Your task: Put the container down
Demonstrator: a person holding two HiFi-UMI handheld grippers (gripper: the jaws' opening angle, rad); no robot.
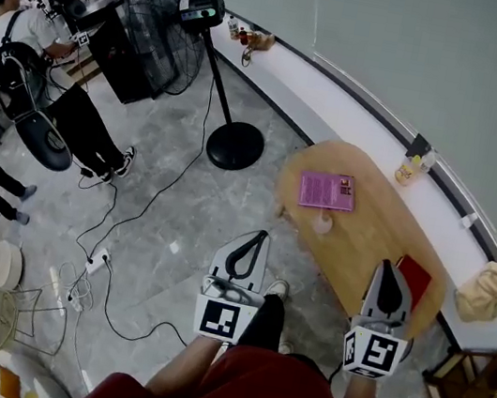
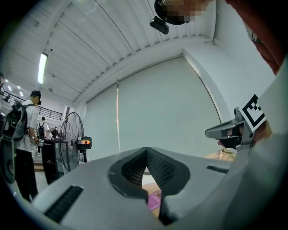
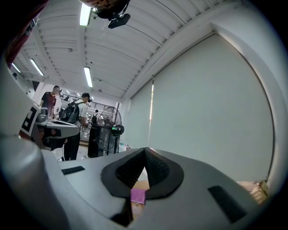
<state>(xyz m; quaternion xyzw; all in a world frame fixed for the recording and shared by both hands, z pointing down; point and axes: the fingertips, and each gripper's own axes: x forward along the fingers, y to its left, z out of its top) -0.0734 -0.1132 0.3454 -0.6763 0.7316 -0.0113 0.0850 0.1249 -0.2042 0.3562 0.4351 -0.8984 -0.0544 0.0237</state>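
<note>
the small pale translucent container (image 1: 322, 223) is seen standing upright on the oval wooden surface (image 1: 373, 220). it lies ahead of the 2 tools and apart from both, on the near side of the purple booklet (image 1: 327, 190). the left tool (image 1: 264, 237) and the right tool (image 1: 387, 265) are each held with jaws brought fully together, and nothing is gripped. the putting-down is therefore judged done. only a clean retreat is judged to be called for next, with the red book (image 1: 416, 276) just ahead of the right tool left undisturbed.

beyond the left tool, cables are strewn over a grey marbled floor (image 1: 186, 230), a black pedestal fan (image 1: 170, 22) is set up, and people (image 1: 30, 31) are gathered further off. a beige bag (image 1: 485, 290) is placed right of the right tool.
</note>
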